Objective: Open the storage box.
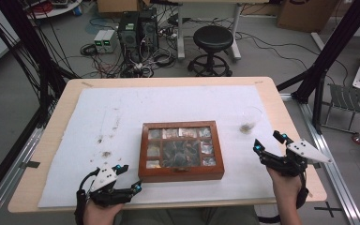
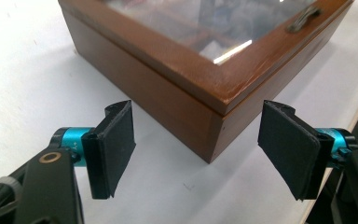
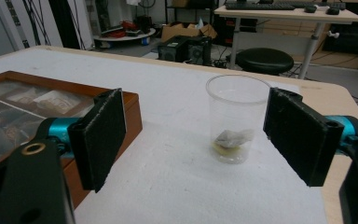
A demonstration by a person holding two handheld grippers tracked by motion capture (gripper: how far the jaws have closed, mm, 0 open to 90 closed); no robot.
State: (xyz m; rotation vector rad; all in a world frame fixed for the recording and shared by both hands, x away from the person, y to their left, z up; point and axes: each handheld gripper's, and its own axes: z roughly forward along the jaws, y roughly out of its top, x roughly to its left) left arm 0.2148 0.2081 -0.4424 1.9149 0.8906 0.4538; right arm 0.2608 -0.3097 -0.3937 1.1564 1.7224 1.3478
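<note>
A brown wooden box [image 1: 183,174] with a glass lid lies shut in the middle of the white mat [image 1: 98,108], with packets in its compartments. My left gripper [image 1: 127,177] stands open just off the box's near left corner. In the left gripper view that corner [image 2: 213,116] lies ahead of the open left gripper [image 2: 200,149], clear of both pads. My right gripper [image 1: 269,142] is open to the right of the box. Beyond it stands a clear plastic cup [image 1: 249,118]. In the right gripper view the cup [image 3: 237,100], holding a tea bag [image 3: 232,138], sits past the open right gripper [image 3: 196,140].
A metal handle [image 2: 303,18] sits on the lid's front edge. Brown stains [image 1: 105,140] mark the mat to the left of the box. The table's near edge [image 1: 168,206] runs just behind both hands. A black stool [image 1: 212,49] and computer towers stand on the floor beyond the table.
</note>
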